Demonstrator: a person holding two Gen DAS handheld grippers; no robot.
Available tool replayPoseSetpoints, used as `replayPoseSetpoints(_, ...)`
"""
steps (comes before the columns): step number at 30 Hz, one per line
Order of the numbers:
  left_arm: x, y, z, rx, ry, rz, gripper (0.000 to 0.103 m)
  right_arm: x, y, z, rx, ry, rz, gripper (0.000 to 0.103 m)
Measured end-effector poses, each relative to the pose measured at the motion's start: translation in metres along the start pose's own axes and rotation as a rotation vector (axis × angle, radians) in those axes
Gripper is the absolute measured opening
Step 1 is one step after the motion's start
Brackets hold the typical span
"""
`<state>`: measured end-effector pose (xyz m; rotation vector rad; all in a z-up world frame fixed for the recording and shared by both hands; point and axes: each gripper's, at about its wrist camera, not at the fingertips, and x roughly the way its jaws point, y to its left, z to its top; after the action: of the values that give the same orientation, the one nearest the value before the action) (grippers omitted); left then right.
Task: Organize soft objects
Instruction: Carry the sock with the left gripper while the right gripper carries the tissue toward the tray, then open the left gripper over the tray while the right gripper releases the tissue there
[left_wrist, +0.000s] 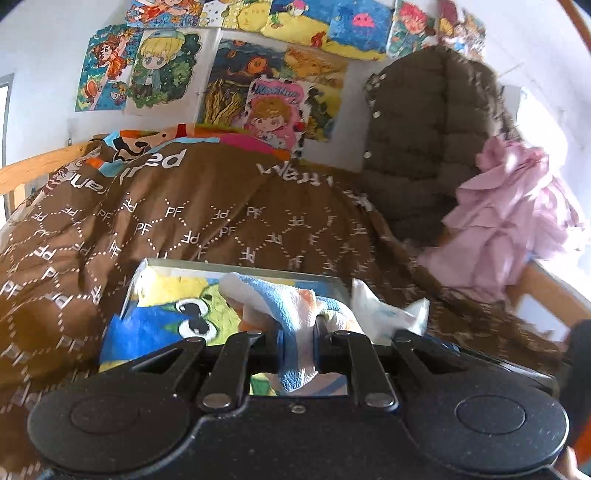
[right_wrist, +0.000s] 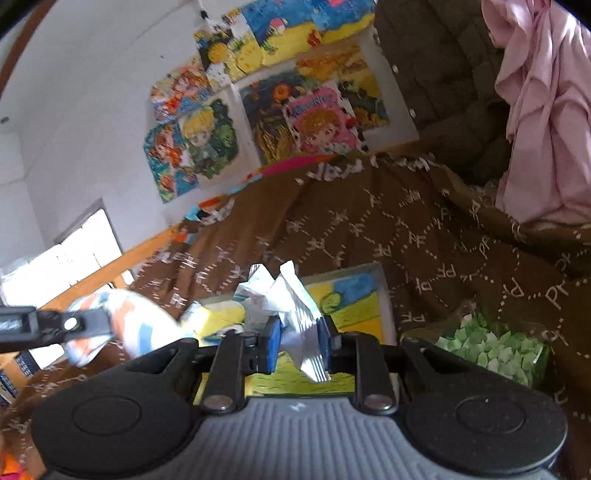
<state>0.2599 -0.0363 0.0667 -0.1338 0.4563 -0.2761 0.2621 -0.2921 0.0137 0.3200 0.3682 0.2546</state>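
My left gripper (left_wrist: 298, 345) is shut on a blue, white and orange striped towel (left_wrist: 291, 314), held over a shallow box with a cartoon picture (left_wrist: 177, 317) that lies on the brown bedspread. It also shows at the left of the right wrist view, with the towel (right_wrist: 129, 325). My right gripper (right_wrist: 299, 347) is shut on a crumpled white packet (right_wrist: 291, 310), held above the same box (right_wrist: 354, 299). The packet shows in the left wrist view (left_wrist: 384, 314) just right of the towel.
A brown bedspread with white PF print (left_wrist: 221, 206) covers the bed. A brown quilted jacket (left_wrist: 432, 140) and pink cloth (left_wrist: 517, 218) hang at the right. A clear container of green and white pieces (right_wrist: 495, 350) sits at the right. Drawings (left_wrist: 258, 85) cover the wall.
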Motion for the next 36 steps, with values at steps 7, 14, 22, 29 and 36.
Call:
replayPoseSetpoints(7,0.083,0.010,-0.007,-0.079,0.059,0.094,0.015,0.042,-0.018,-0.011,0.003,0.099,-0.045,0.025)
replayPoseSetpoints(14,0.125,0.019,-0.024,-0.097,0.166,0.146,0.016,0.060,-0.017,-0.020,-0.026,0.161,-0.081,0.028)
replayPoseSetpoints(22,0.138,0.017,-0.032,-0.084,0.220,0.164,0.028,0.060,-0.011,-0.021,-0.090,0.162,-0.131,0.040)
replayPoseSetpoints(29,0.110,0.012,-0.028,-0.069,0.185,0.135,0.050,0.040,-0.009,-0.011,-0.103,0.131,-0.149,0.063)
replayPoseSetpoints(36,0.053,-0.001,-0.017,-0.058,0.076,0.108,0.070,-0.021,0.007,0.008,-0.166,-0.001,-0.163,0.084)
